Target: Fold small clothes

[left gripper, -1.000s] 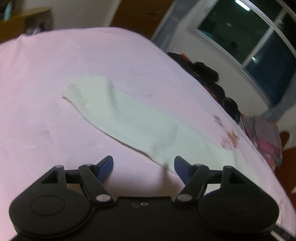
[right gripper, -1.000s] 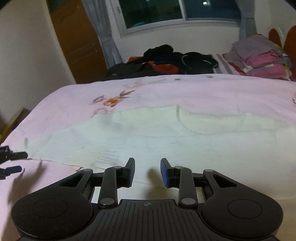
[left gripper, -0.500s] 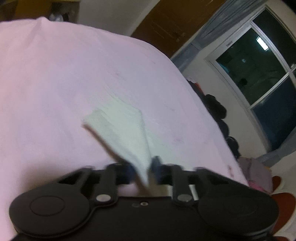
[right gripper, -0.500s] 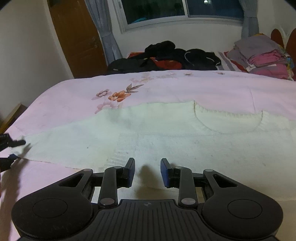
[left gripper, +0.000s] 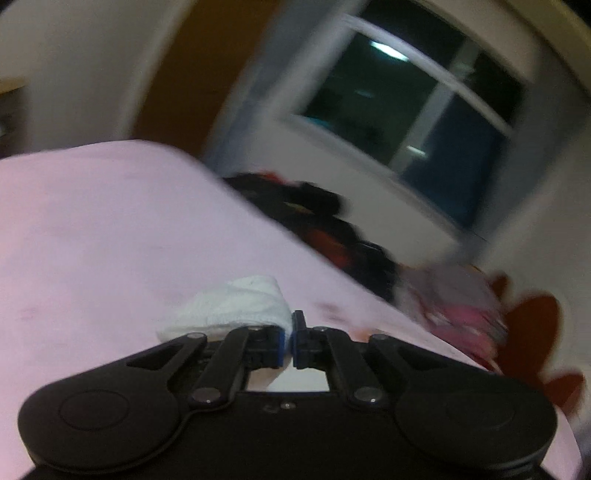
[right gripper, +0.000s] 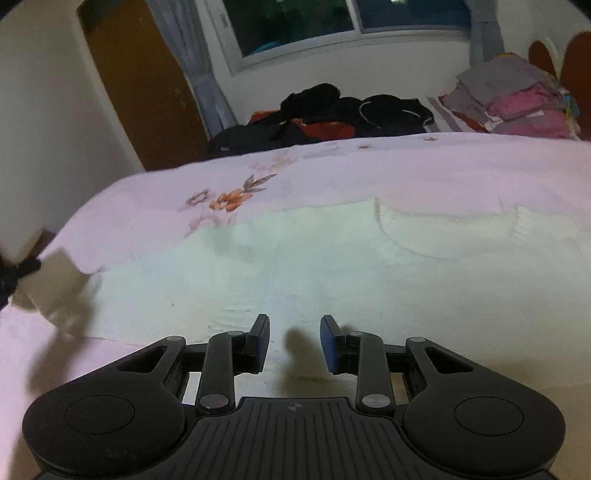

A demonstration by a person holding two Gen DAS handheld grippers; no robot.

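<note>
Since the earlier frame, the sleeve end (left gripper: 236, 306) has been lifted off the pink bedsheet (left gripper: 92, 229) by the left gripper (left gripper: 289, 338), whose jaws are clamped on the fabric. Only the bunched sleeve is shown in the left wrist view; the whole white garment (right gripper: 314, 258) is shown in the right wrist view, spread flat ahead of the right gripper (right gripper: 294, 334), whose jaws are held apart and empty above the hem. The raised sleeve appears at far left of that view. A rounded neckline is visible ahead and right. Beyond the sheet, dark clothes (right gripper: 332, 114), folded laundry (right gripper: 517, 99) and a window (right gripper: 332, 26) are seen.
</note>
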